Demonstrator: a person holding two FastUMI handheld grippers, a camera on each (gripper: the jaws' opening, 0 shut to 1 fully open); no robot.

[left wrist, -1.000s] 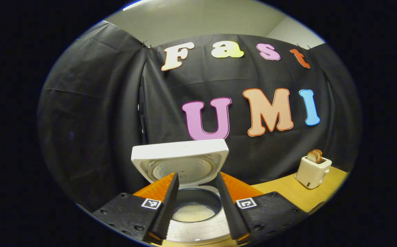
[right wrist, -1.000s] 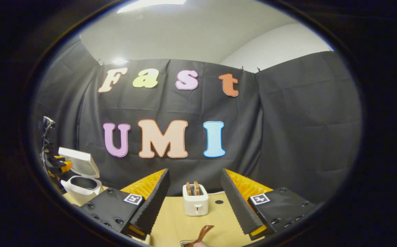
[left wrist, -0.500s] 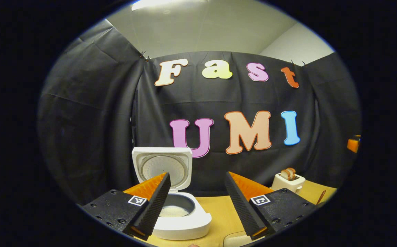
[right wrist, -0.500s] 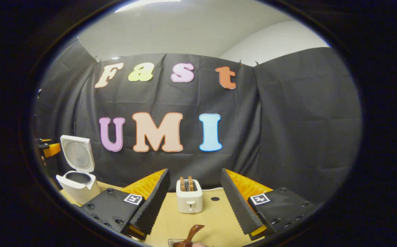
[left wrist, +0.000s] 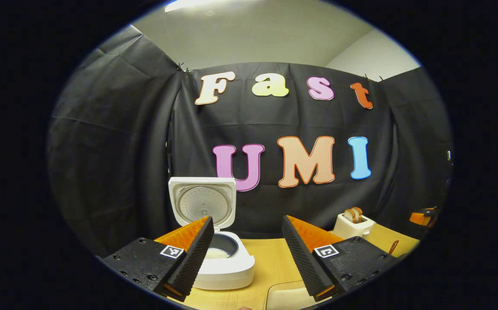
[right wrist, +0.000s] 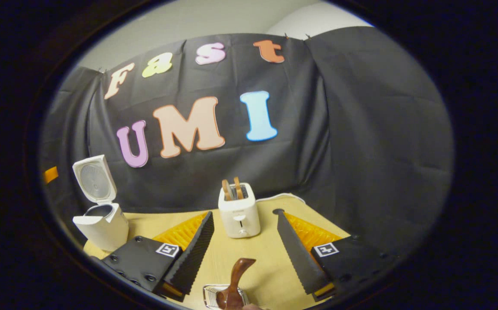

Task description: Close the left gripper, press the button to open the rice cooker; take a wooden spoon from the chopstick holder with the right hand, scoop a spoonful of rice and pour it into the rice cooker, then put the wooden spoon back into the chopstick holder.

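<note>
The white rice cooker (left wrist: 225, 269) stands open with its lid (left wrist: 202, 203) upright and white rice (left wrist: 216, 253) in the pot. My left gripper (left wrist: 249, 290) is open and empty, back from the cooker, which sits behind its left finger. In the right gripper view the cooker (right wrist: 101, 224) is far left. A dark wooden spoon (right wrist: 236, 277) stands in a wire chopstick holder (right wrist: 212, 296) at the bottom, just ahead of and between the fingers of my open right gripper (right wrist: 249, 287). The spoon's handle (left wrist: 393, 247) also pokes up at the right edge of the left gripper view.
A white toaster (right wrist: 238, 212) with two slices of toast stands mid-table near the wall, also seen as a toaster (left wrist: 352, 224) at the right. A pale container's rim (left wrist: 287, 295) lies under the left gripper. The wooden table (right wrist: 270, 258) ends at the black cloth.
The left gripper has drawn back from over the cooker, which now looks smaller and to the left. The right gripper has tipped down, bringing the spoon and holder further into view.
</note>
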